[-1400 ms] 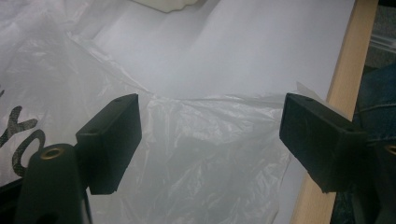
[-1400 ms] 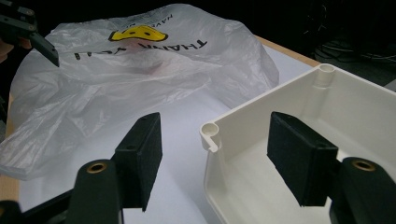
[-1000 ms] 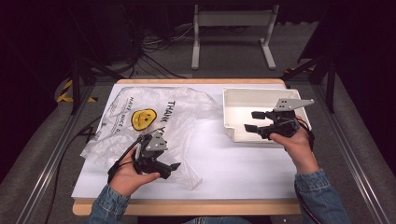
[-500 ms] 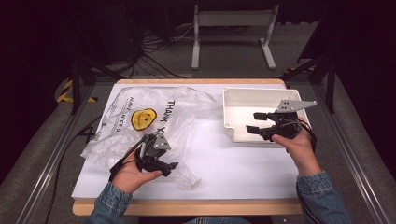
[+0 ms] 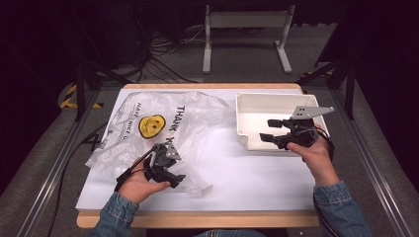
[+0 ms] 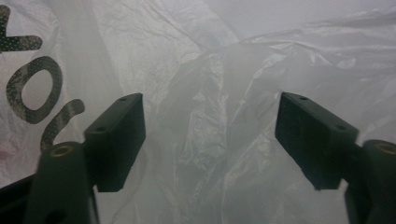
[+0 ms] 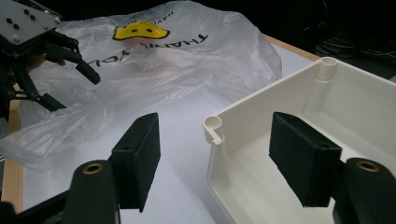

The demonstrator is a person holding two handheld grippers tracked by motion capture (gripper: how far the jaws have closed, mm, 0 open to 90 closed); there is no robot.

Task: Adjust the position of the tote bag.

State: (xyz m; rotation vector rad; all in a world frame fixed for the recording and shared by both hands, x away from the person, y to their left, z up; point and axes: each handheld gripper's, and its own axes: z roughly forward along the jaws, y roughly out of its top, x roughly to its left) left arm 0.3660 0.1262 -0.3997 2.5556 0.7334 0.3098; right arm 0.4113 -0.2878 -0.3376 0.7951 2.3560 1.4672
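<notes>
A clear plastic bag (image 5: 197, 113) with a yellow smiley (image 5: 150, 125) and black lettering lies crumpled on the left half of the white table top. My left gripper (image 5: 174, 180) points down onto the bag's near edge. In the left gripper view (image 6: 210, 135) its jaws have just been closing, with a raised fold of the film (image 6: 210, 93) between them; the pads stand apart from it. My right gripper (image 5: 269, 130) hovers open at the near left corner of a white bin (image 5: 247, 106). In the right gripper view (image 7: 215, 158) the bin's corner post (image 7: 214, 123) lies between the jaws, untouched.
The white sheet (image 5: 257, 173) covers the wooden table, whose front edge (image 5: 207, 219) runs near the person's sleeves. The bin (image 7: 261, 100) looks empty inside. The bag (image 7: 187, 56) and my left gripper (image 7: 77, 91) appear far left in the right gripper view. Dark floor, cables and a stand lie beyond the table.
My left gripper has sunk a little onto the bag and its jaws have narrowed. The right gripper has stayed over the bin's corner.
</notes>
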